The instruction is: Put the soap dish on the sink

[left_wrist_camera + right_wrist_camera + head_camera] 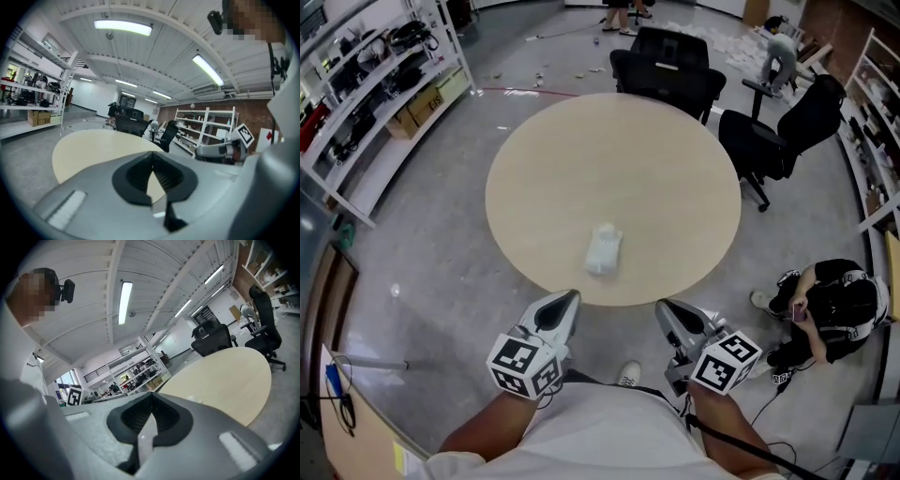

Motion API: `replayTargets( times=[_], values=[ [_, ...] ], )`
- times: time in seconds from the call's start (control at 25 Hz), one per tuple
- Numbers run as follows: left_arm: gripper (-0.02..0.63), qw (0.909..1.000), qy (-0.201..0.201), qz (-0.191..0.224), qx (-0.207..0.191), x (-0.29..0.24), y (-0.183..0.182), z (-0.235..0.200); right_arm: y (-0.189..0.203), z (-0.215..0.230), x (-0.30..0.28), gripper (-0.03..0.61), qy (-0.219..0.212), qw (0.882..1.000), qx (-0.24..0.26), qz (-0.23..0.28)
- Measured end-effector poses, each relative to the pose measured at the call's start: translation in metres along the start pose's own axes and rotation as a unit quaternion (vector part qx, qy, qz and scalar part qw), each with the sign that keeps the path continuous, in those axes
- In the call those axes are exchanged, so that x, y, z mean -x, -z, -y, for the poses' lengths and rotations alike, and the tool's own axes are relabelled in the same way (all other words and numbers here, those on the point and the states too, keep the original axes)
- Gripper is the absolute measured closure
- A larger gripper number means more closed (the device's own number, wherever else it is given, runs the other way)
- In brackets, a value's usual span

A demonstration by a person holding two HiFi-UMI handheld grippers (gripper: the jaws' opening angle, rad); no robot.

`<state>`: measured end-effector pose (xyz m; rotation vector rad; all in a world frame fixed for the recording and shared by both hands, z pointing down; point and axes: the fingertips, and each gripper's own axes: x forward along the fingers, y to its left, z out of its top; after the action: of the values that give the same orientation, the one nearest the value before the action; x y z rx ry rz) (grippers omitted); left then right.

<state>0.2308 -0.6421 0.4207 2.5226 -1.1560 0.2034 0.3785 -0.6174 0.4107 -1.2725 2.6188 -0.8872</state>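
Note:
A small white object (604, 249), possibly the soap dish, lies on the round beige table (544, 169) near its front edge. My left gripper (570, 298) and right gripper (664, 307) hover side by side just short of that edge, close to my body. Both point toward the table with nothing held. In the left gripper view the jaws meet at the tips (152, 153), and the right gripper (220, 150) shows off to the side. The right gripper view also has its jaws (151, 395) closed together. No sink shows in any view.
Black office chairs (667, 66) (787, 127) stand at the table's far and right sides. A person sits on the floor at the right (834, 305). Shelving (375, 84) lines the left wall, and a wooden desk corner (337, 412) is at the lower left.

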Motion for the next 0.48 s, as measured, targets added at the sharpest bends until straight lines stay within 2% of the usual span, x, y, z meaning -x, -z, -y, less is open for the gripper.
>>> replayTargets(
  times=[0.24,0.48],
  values=[
    [0.606,0.9993,0.028,-0.008,-0.024,-0.006,-0.013,-0.025,0.001,-0.007,-0.025,0.577,0.024,1.0,0.004,0.011],
    [0.606,0.9984,0.047,-0.017,-0.026,-0.005,-0.015,-0.048,0.001,-0.015,-0.049,0.577,0.042,0.999,0.008,0.016]
  ],
)
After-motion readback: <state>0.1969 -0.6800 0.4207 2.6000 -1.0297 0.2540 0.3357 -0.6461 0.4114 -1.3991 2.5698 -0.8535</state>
